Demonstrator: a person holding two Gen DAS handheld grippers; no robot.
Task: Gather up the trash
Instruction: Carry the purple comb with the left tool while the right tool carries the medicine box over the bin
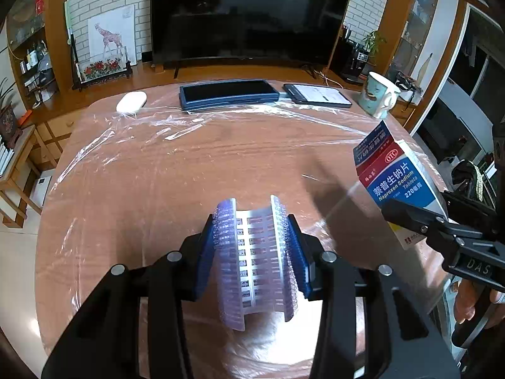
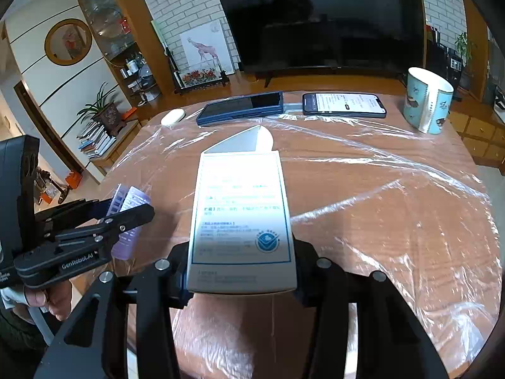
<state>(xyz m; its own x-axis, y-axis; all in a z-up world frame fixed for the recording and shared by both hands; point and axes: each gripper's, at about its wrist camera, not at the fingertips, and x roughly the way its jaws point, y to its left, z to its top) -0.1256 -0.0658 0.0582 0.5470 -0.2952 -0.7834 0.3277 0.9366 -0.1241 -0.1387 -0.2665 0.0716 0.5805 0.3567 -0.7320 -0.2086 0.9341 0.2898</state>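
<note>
Two claws are in view, each carrying one piece of trash above the desk [image 1: 195,158]. The left claw [image 1: 257,246] is clenched on a single bent blister pack [image 1: 257,259], its blue pads pressing the pack's two upturned sides; the right wrist view shows the same pack jutting from the claw at the left of the picture. The right claw [image 2: 241,271] grips one medicine box [image 2: 241,214] by its lower end, the box's top flap standing open; in the left wrist view the box's red, white and blue face shows at the right edge. Along the far edge of the desk lie five things: one white mouse [image 1: 131,101], one dark blue case [image 1: 228,93], one phone [image 2: 344,105] with a lit screen just right of the case, and one pale blue mug [image 2: 427,101] standing upright near the far right corner. The middle and near part of the desk is bare, so both claws hang over open surface, well apart from the row at the back. The desk top is reddish-brown wood with rounded corners, covered by wrinkled clear plastic film [image 2: 394,189]. Behind it one large dark television [image 1: 249,15] stands on a wooden cabinet before a white brick wall, with one giraffe picture [image 1: 110,36] to its left.
</note>
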